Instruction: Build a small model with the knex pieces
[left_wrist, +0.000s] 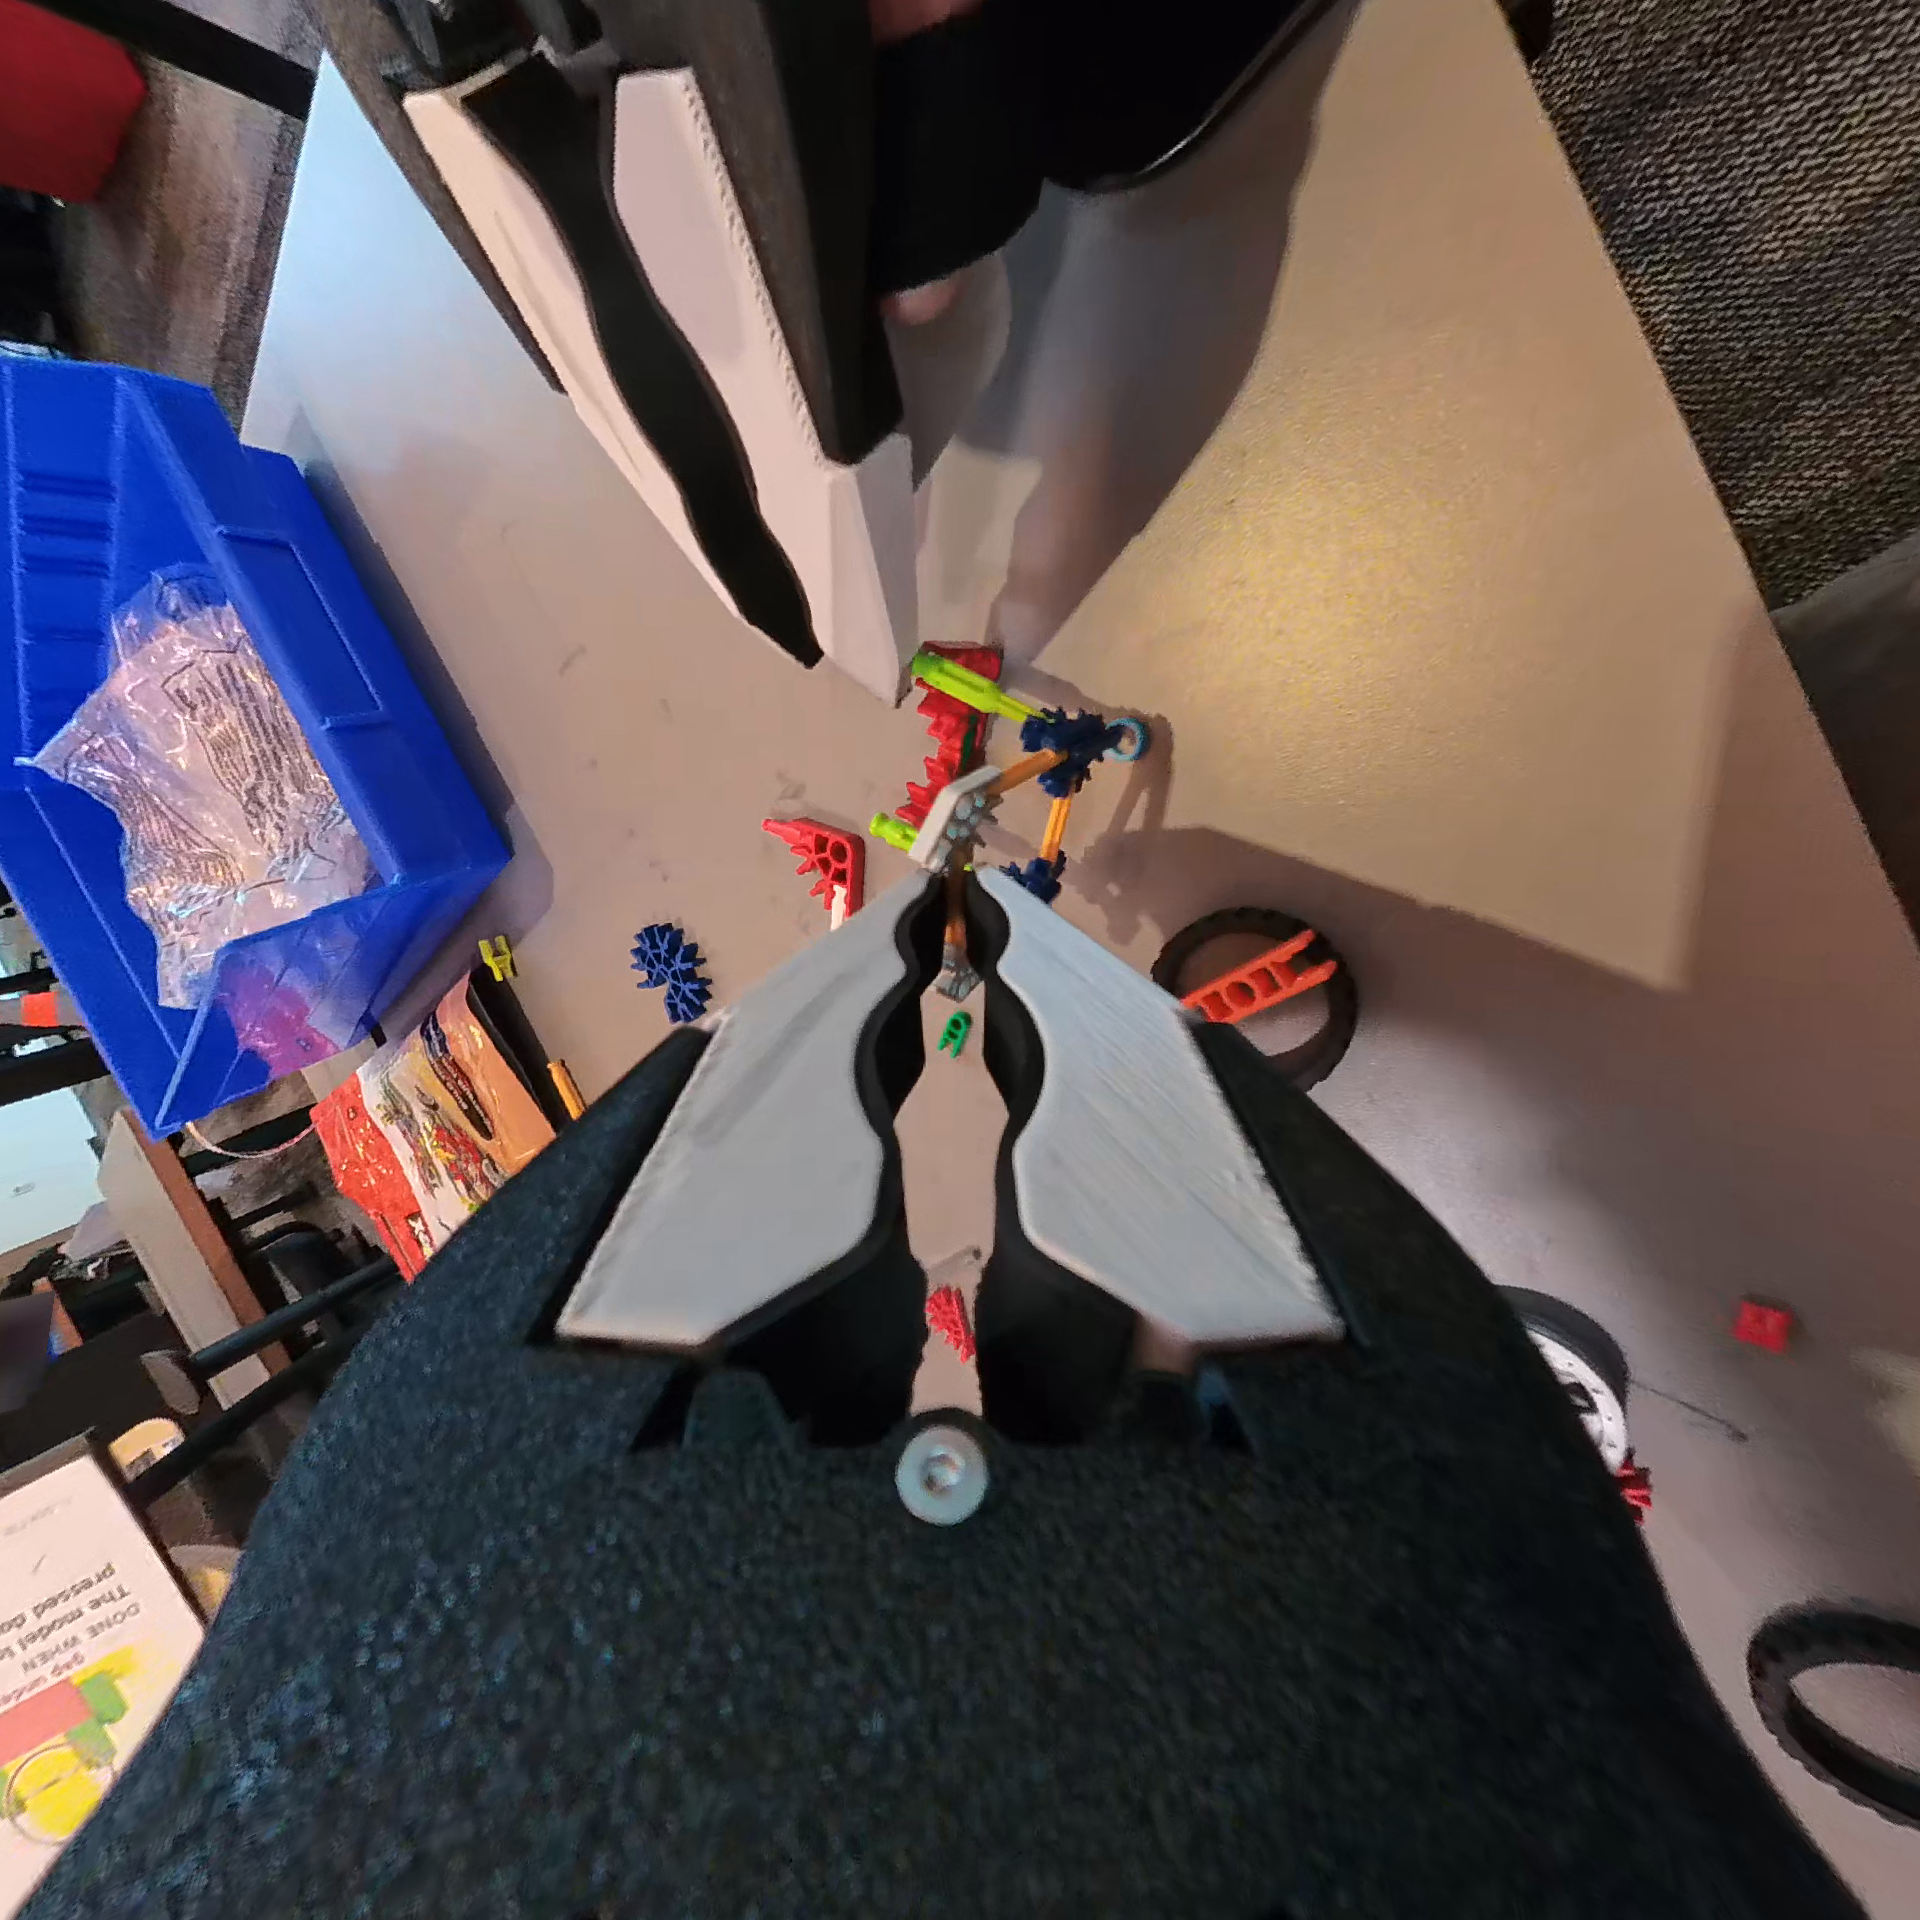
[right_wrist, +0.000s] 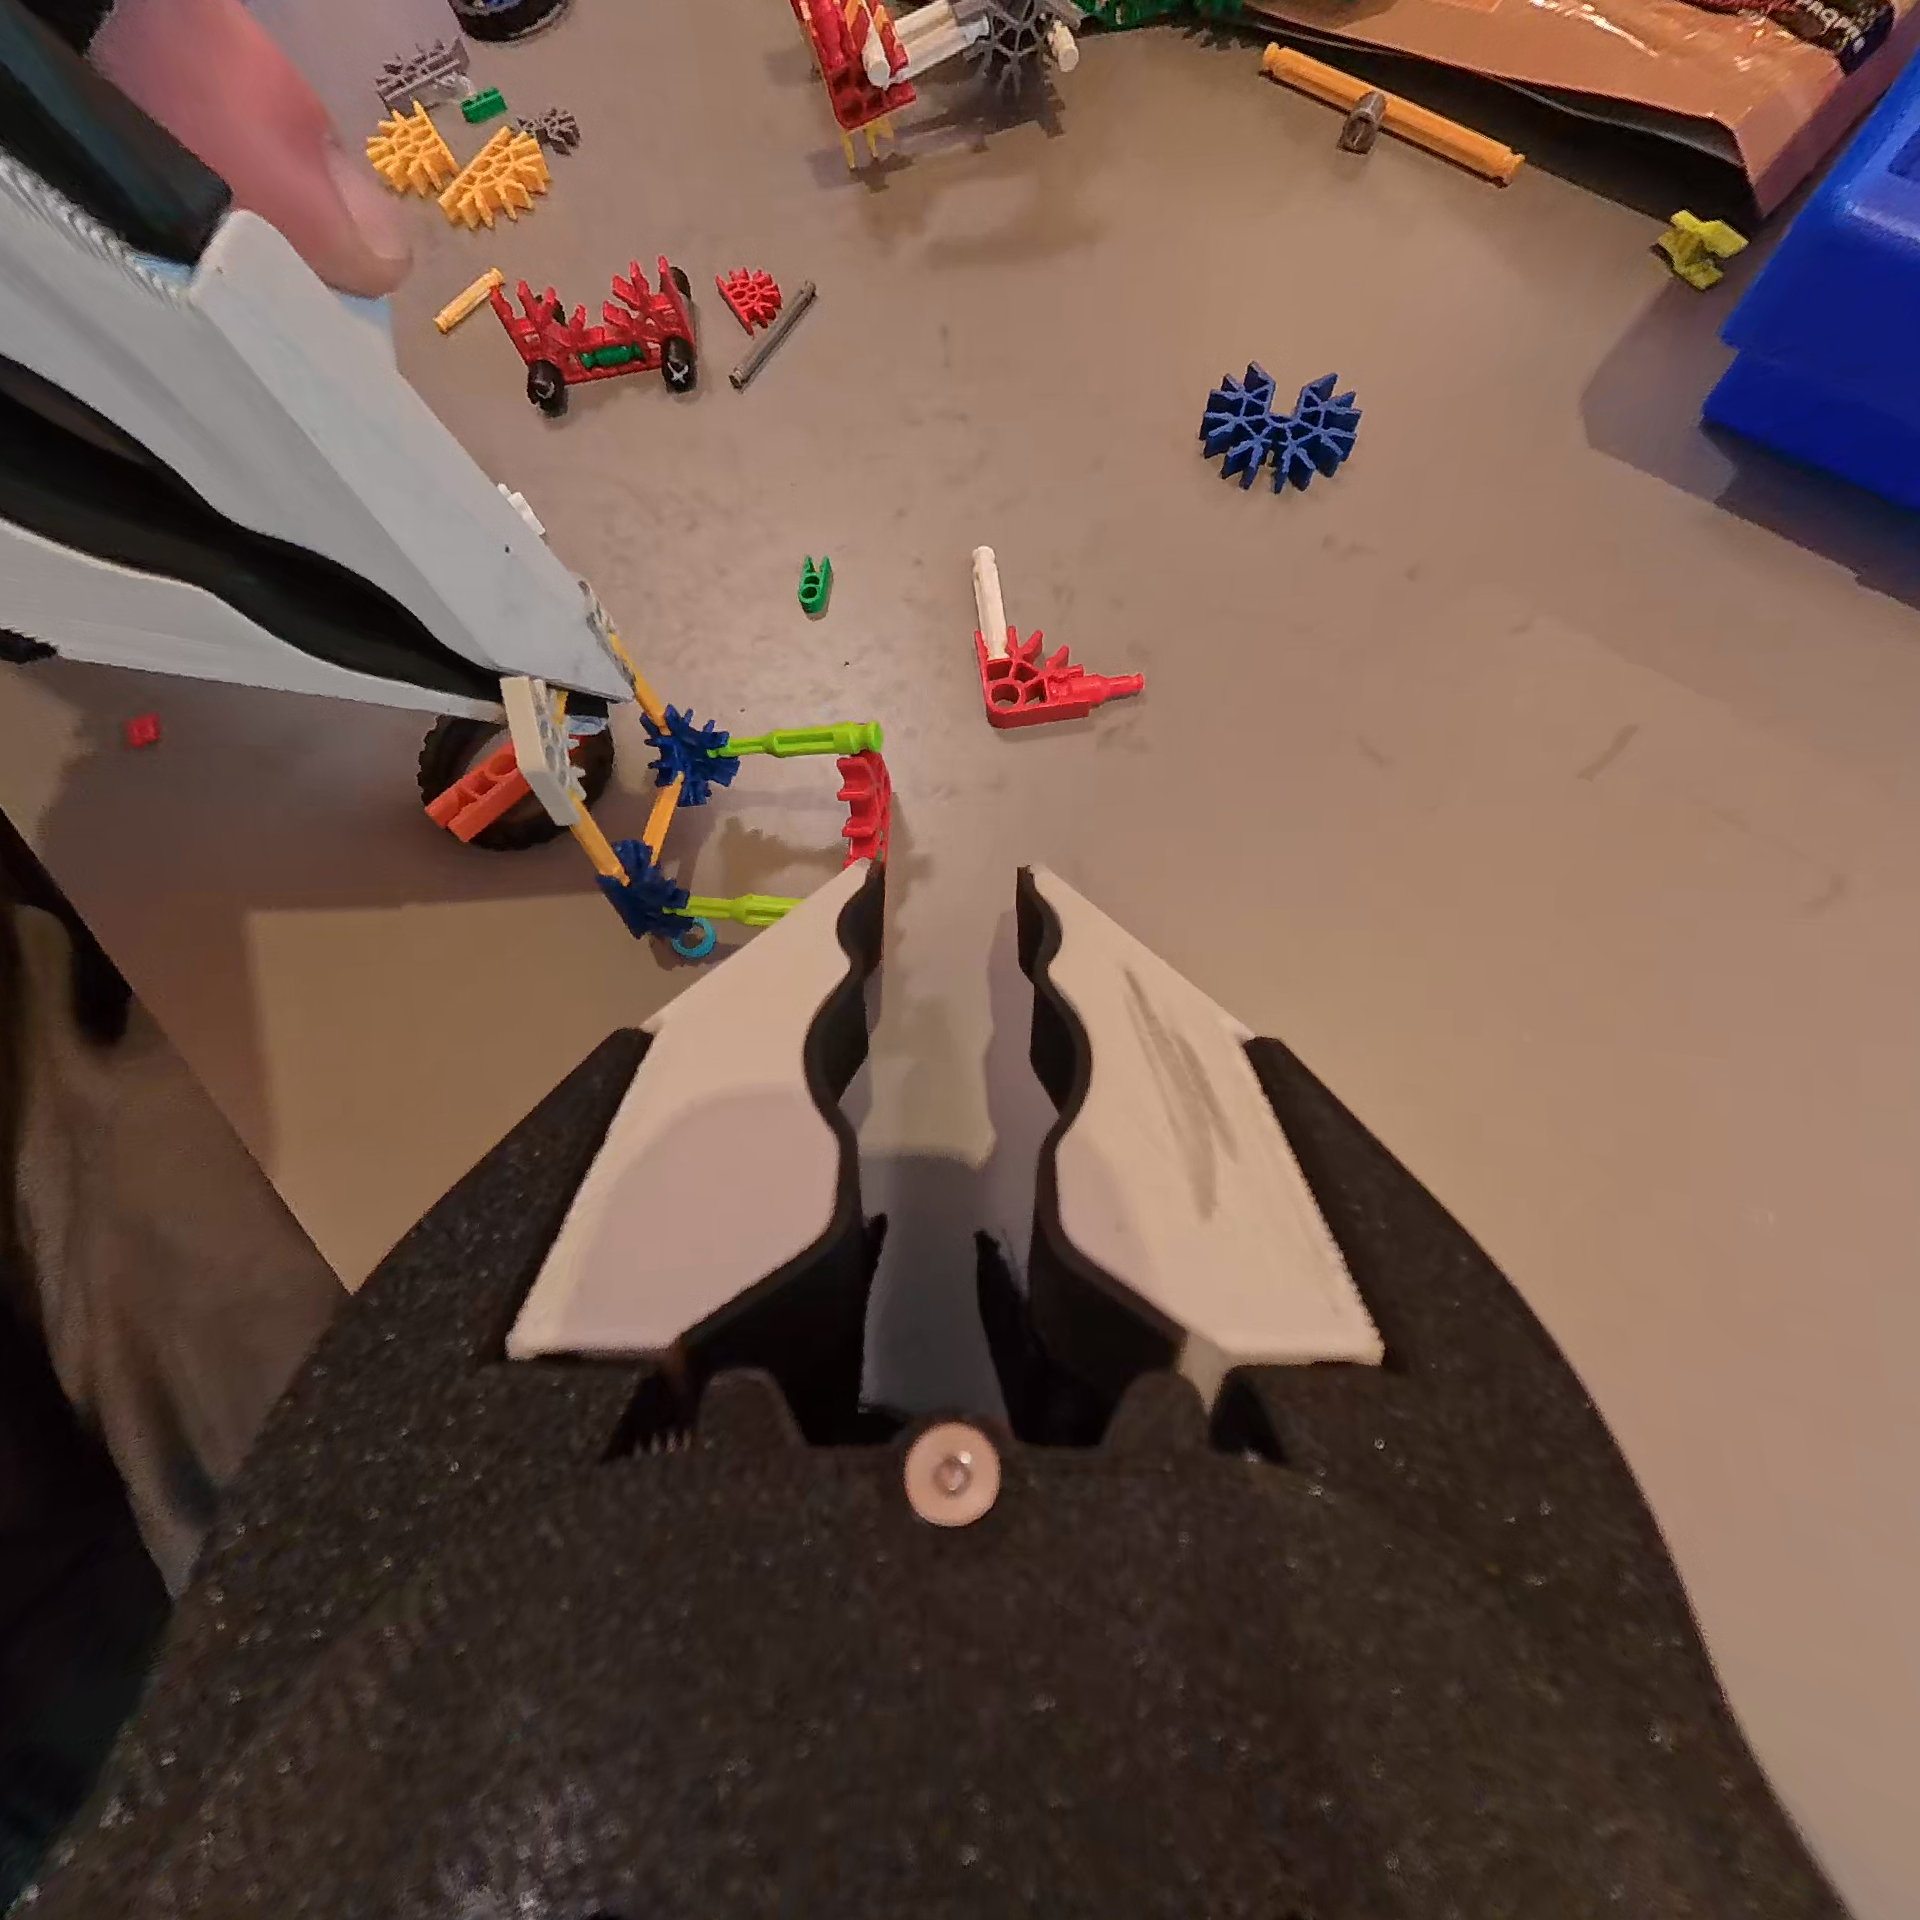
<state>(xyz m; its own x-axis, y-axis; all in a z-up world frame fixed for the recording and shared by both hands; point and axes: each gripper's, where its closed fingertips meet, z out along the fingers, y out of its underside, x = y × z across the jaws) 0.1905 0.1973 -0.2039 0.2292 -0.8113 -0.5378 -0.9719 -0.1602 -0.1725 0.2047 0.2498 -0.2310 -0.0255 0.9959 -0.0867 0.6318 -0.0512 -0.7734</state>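
Note:
A small rod-and-connector model (right_wrist: 686, 753) lies on the grey table (right_wrist: 1351, 831): blue connectors, orange rods, lime rods, a red connector (right_wrist: 862, 795) and a white connector. My left gripper (left_wrist: 951, 881) is shut on an orange rod (left_wrist: 954, 935) of the model (left_wrist: 1060, 738), next to the white connector. In the right wrist view it (right_wrist: 582, 675) comes in from the upper left. My right gripper (right_wrist: 948, 878) is open and empty, and its left fingertip lies against the red connector. In the left wrist view it (left_wrist: 852, 675) reaches down from the top.
Loose parts lie around: a blue double connector (right_wrist: 1280, 426), a red corner piece with a white rod (right_wrist: 1029, 675), a green clip (right_wrist: 815, 584), a tyre with an orange piece (right_wrist: 488, 800) and a small red car (right_wrist: 603, 332). A blue bin (left_wrist: 208, 675) stands at the table's side. My hands' fingertips stand some 7 cm from each other. From the left gripper's tips to the green clip (right_wrist: 815, 584) is close to 9 cm. My left wrist view (left_wrist: 956, 1034) looks at it from another angle.

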